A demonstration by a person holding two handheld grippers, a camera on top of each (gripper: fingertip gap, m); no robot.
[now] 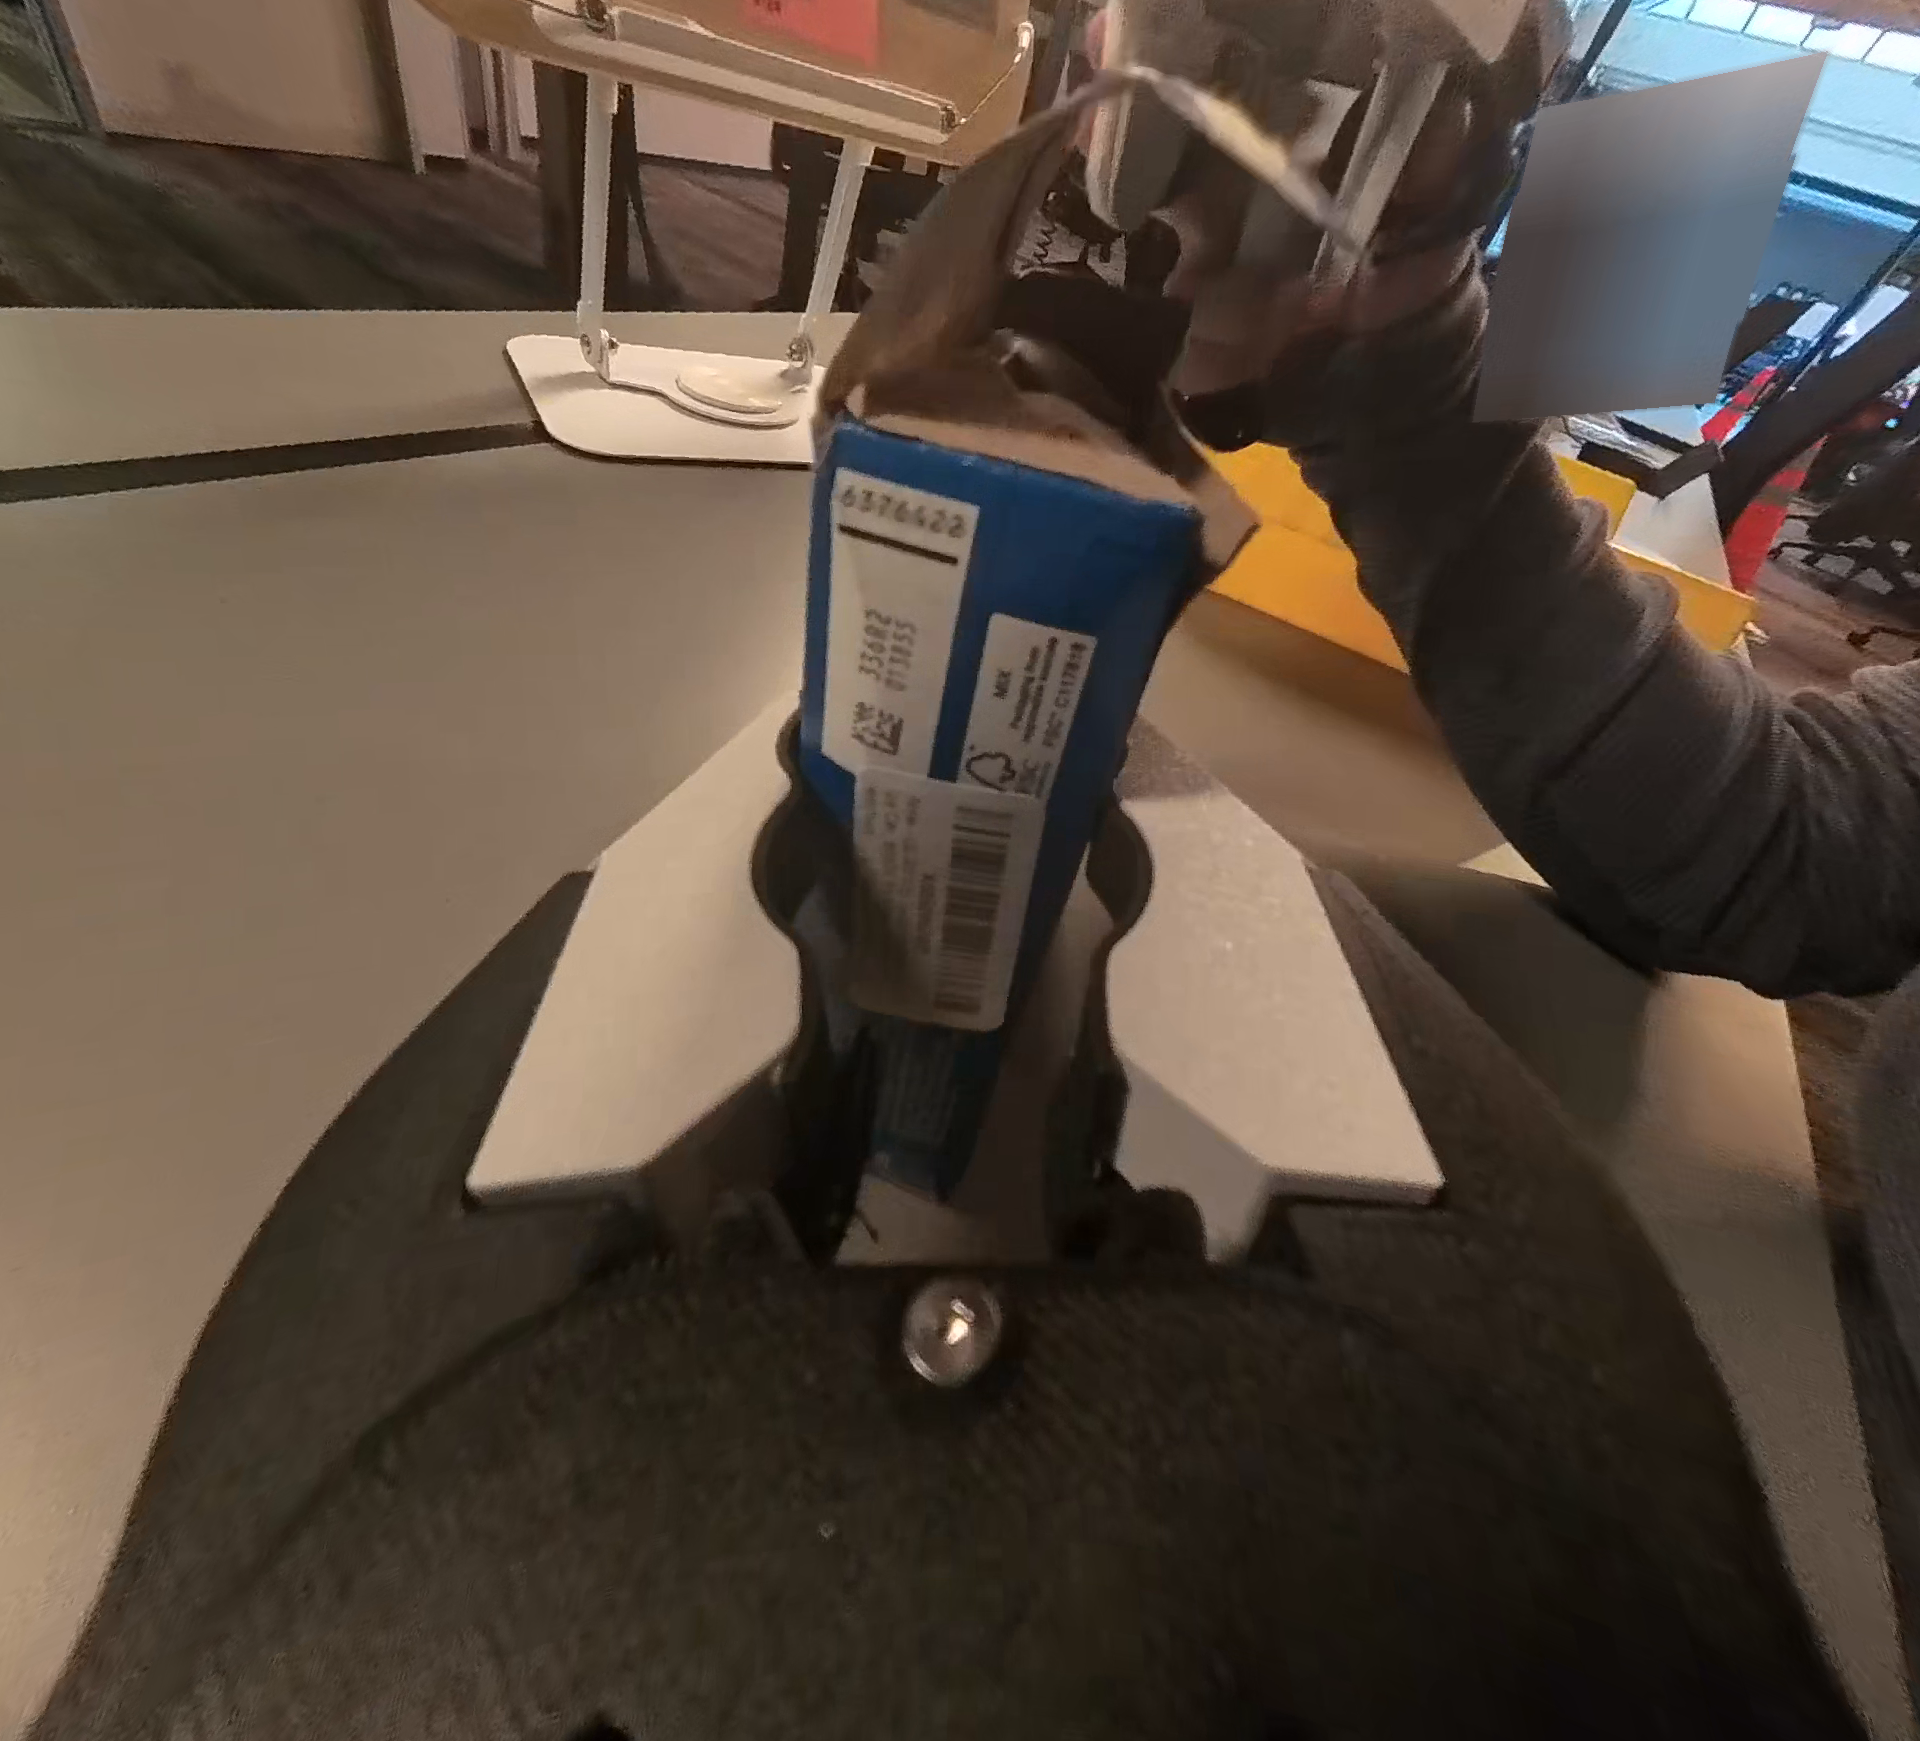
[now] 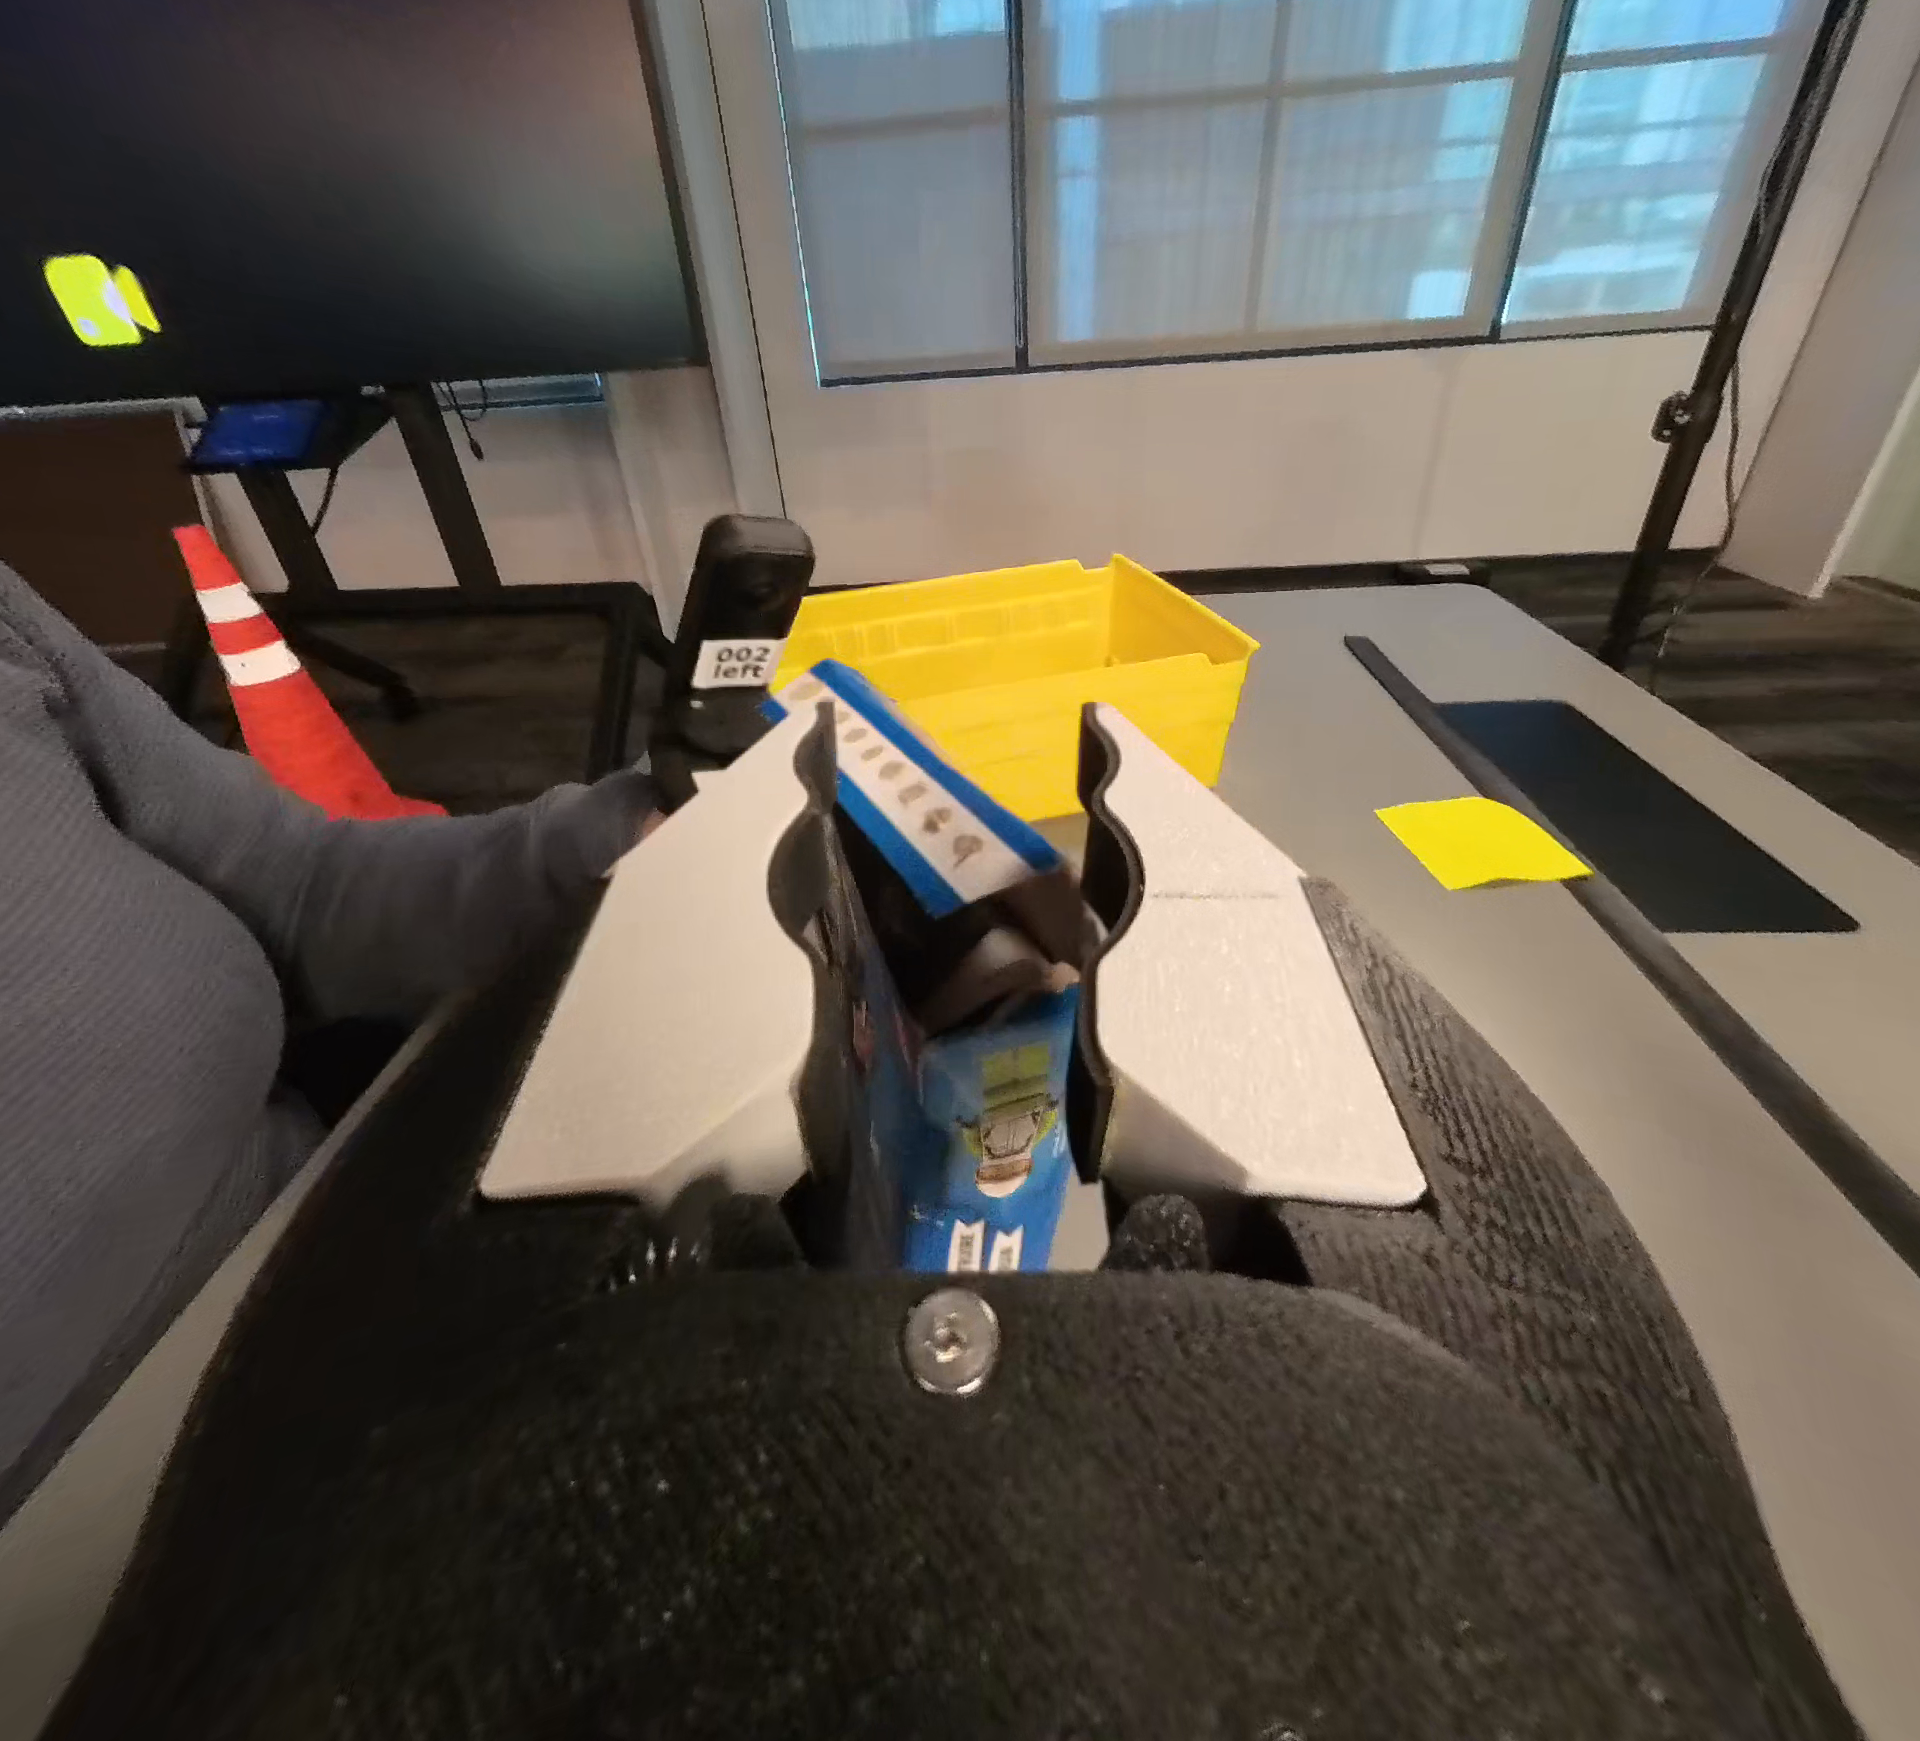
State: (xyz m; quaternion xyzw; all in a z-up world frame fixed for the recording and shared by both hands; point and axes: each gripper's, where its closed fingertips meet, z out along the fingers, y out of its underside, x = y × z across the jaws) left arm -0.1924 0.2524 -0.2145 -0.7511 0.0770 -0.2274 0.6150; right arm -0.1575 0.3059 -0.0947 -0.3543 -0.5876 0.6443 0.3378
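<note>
Blue cardboard filled the left gripper (image 1: 951,818): a narrow blue box (image 1: 997,611) with white labels stood upright between its two black pads (image 1: 792,818). They pressed on its opposite sides and carried it in the air over the grey table (image 1: 364,652). The claw was at a narrow setting, closed to the width of the box.

The top of the box was open, and its flaps (image 1: 966,257) stood up towards the right gripper (image 1: 1288,29), which hung just above in a hand with a dark grey sleeve (image 1: 1610,704). In the right wrist view that claw (image 2: 951,756) was partly open around the raised flaps. A blue-and-white striped flap (image 2: 925,798) leaned against the left pad, and a clear gap separated it from the right pad (image 2: 1103,818).

A yellow bin (image 2: 1039,683) sat beyond the box at the table's far edge. A yellow paper note (image 2: 1475,844) lay beside a black mat (image 2: 1621,808) towards the right edge. In the left wrist view, a white stand (image 1: 665,403) carrying a brown board stood at the far edge of the table.
</note>
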